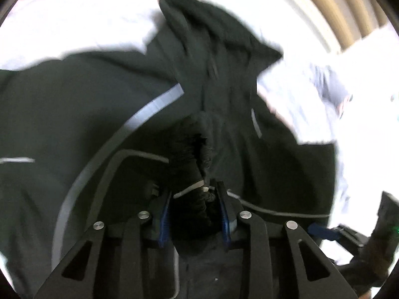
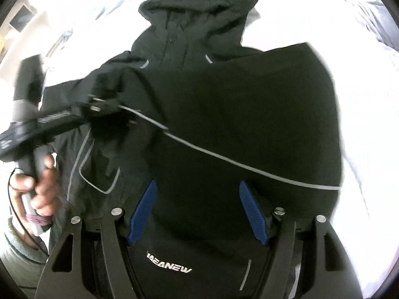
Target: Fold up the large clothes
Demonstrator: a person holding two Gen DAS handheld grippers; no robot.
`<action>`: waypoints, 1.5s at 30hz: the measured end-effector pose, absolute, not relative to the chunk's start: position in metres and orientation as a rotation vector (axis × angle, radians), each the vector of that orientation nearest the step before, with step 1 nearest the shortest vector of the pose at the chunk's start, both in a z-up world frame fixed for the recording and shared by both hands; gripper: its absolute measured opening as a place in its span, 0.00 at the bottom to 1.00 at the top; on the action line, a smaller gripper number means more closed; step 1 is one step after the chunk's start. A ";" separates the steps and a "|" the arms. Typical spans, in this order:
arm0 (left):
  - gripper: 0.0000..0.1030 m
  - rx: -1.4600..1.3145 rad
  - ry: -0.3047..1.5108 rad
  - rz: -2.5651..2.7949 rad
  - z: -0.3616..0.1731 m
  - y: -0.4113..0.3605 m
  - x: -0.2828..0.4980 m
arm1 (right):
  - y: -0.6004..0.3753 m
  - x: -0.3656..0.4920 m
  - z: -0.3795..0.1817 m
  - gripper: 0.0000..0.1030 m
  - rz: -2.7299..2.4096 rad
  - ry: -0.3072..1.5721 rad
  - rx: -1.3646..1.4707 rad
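A black jacket [image 2: 224, 114] with thin grey piping lies spread on a white bed [image 2: 361, 99], filling the middle of both views; its hood [image 2: 199, 7] points to the top of the right wrist frame, and a white logo [image 2: 169, 266] shows at the lower centre there. In the left wrist view the hood [image 1: 212, 32] sits at upper centre, blurred. The left hand-held gripper [image 1: 194, 214], at lower centre of its own frame, has its blue pads [image 1: 163, 221] drawn narrow on a bunched fold of the jacket's dark fabric with a pale cord running across it. In the right wrist view the same tool [image 2: 99, 107] appears at left, gripping a sleeve part of the jacket, with a person's hand [image 2: 37, 184] on its handle at lower left. The right hand-held gripper [image 2: 197, 211] stands wide at lower centre, its blue pads [image 2: 143, 211] apart above the jacket's body, nothing pinched between them. Tan slats [image 1: 336, 7] show at the upper right of the left wrist frame.
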State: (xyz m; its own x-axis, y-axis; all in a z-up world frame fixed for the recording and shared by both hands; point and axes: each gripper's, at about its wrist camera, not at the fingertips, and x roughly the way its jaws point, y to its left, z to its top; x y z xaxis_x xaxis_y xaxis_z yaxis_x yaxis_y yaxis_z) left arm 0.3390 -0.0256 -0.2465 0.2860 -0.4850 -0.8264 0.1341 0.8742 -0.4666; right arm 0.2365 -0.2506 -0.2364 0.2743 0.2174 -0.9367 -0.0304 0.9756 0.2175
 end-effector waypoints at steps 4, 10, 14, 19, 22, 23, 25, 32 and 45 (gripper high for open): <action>0.30 -0.412 1.083 -0.334 -0.202 0.044 0.345 | -0.249 0.244 -0.219 0.70 0.156 1.221 0.148; 0.15 -0.414 1.094 -0.078 -0.210 0.132 0.354 | -0.246 0.260 -0.249 0.70 0.047 1.245 0.063; 0.12 -0.421 1.214 0.041 -0.258 0.167 0.353 | -0.246 0.269 -0.297 0.69 -0.023 1.331 0.024; 0.17 -0.447 1.198 -0.119 -0.259 0.140 0.335 | -0.235 0.273 -0.315 0.75 -0.035 1.332 -0.063; 0.29 -0.379 1.171 -0.206 -0.244 0.101 0.334 | -0.238 0.274 -0.314 0.77 -0.026 1.337 -0.045; 0.40 -0.363 1.166 -0.221 -0.238 0.094 0.331 | -0.239 0.274 -0.313 0.77 -0.023 1.340 -0.043; 0.52 -0.276 1.154 -0.259 -0.229 0.068 0.332 | -0.240 0.272 -0.308 0.77 -0.016 1.347 -0.036; 0.55 -0.201 1.175 -0.382 -0.230 0.011 0.333 | -0.257 0.257 -0.279 0.76 0.016 1.302 0.065; 0.56 -0.053 1.325 -0.339 -0.301 -0.062 0.331 | -0.256 0.253 -0.318 0.78 -0.035 1.333 -0.085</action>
